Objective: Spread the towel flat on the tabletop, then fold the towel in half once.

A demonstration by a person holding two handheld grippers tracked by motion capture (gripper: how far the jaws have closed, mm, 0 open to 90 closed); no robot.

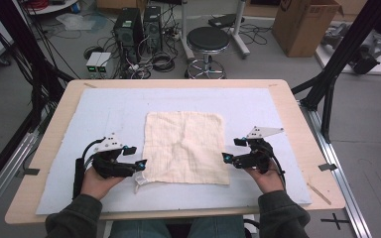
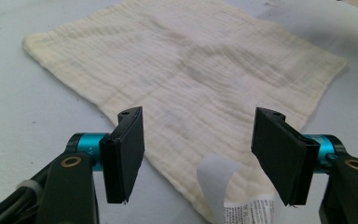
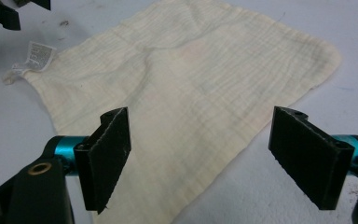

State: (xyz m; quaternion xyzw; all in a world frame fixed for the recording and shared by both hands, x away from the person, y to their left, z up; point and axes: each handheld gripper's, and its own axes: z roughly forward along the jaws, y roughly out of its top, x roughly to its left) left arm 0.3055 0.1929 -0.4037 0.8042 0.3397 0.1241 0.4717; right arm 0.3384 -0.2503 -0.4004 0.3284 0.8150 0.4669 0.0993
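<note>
A cream gauze cloth (image 1: 186, 146) lies spread flat on the pale blue mat (image 1: 104, 109). A white care label (image 2: 235, 205) curls up from its near left corner. My left gripper (image 1: 135, 156) hovers at that corner. Its jaws (image 2: 198, 154) stand wide apart above the cloth edge (image 2: 191, 70) and the label, and grip nothing. My right gripper (image 1: 232, 149) is at the near right edge of the cloth. It is open (image 3: 209, 154) too, with the cloth (image 3: 191, 79) lying below and untouched. In the right gripper view the label (image 3: 37, 56) and the left gripper (image 3: 0, 14) appear at the top left.
The mat covers most of a wooden table (image 1: 54, 148). Beyond the far edge, on the floor, stand a black stool (image 1: 207, 42), two computer towers (image 1: 139, 25) with cables and a cardboard box (image 1: 302, 25). Black frame posts (image 1: 330, 99) rise at both sides.
</note>
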